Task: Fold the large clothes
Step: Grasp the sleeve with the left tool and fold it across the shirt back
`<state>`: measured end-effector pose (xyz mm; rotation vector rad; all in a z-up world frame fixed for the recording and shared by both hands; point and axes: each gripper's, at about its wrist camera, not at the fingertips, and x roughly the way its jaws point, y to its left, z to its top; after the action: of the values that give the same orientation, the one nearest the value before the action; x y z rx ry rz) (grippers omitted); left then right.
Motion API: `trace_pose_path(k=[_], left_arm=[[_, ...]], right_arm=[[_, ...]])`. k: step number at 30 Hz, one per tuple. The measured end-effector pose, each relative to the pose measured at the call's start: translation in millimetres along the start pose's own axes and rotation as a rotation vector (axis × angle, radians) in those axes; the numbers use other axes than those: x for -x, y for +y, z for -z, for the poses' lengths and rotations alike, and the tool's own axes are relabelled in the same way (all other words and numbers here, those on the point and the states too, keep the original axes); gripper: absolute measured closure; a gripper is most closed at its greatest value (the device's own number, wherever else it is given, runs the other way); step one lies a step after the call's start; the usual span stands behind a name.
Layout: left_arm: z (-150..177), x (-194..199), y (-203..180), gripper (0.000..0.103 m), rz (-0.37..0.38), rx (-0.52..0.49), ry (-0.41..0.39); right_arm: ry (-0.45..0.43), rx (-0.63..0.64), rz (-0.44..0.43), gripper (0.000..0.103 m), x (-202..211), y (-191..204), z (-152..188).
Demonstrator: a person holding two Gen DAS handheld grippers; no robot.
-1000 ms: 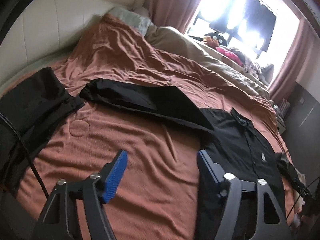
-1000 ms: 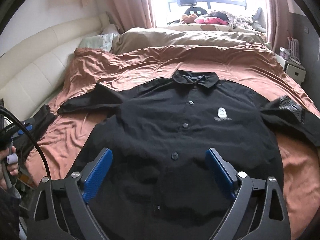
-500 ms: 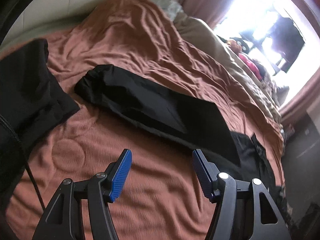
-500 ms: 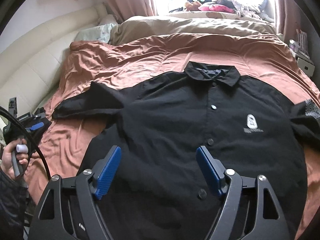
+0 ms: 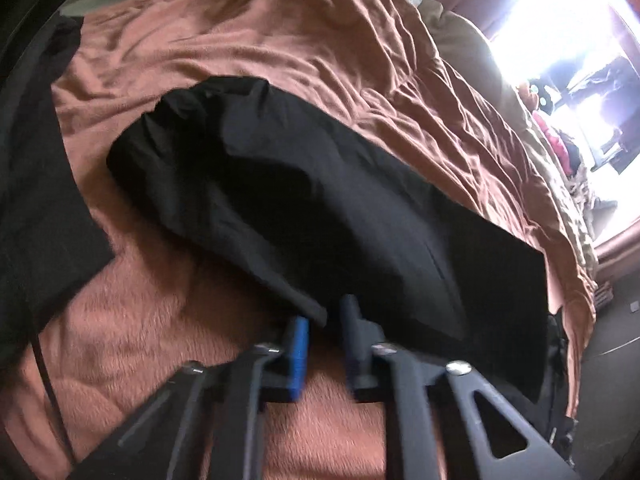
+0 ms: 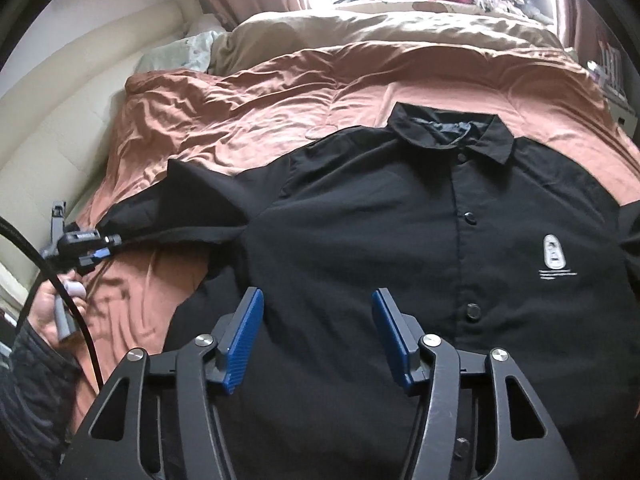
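At the sleeve's (image 5: 320,208) near edge, cloth is pinched by the left gripper (image 5: 324,336), its length stretching far-left; the right gripper (image 6: 316,336) is held spread over the shirt (image 6: 400,240).

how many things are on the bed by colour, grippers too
black: 2, the black button-up collared shirt and a second black cloth beside its sleeve
rust-brown: 1, the rust-brown quilted blanket
beige: 1, the beige duvet
blue-padded: 2, left gripper, right gripper
total: 6
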<state>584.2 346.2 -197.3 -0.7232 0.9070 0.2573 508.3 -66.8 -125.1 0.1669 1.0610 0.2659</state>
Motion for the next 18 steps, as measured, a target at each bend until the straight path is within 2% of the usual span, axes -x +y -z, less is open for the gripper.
trace_pose_path(k=[2,6,9,18], left_arm=[[-2.4,13.1,-8.0,0.1,0.013,-0.023,-0.025],[-9.9,54.6,-31.1,0.101,0.037,-0.131,-0.11],[-17.5,82.7,-45.1,0.101,0.069,-0.164,-0.136],[-23.6,137.7,-108.3,0.101,0.113,-0.286,-0.21]], right_arm=[[0.004,0.001,-0.01,0.049,-9.3,2.8,-5.0],[0.02,-0.018,-0.027,0.049,-31.5,5.5,-13.7],[0.039,-0.058,-0.06,0.049,-50.4,4.7,-22.0],[0.079,-0.113,-0.068,0.049,-106.6,15.5,-41.7]])
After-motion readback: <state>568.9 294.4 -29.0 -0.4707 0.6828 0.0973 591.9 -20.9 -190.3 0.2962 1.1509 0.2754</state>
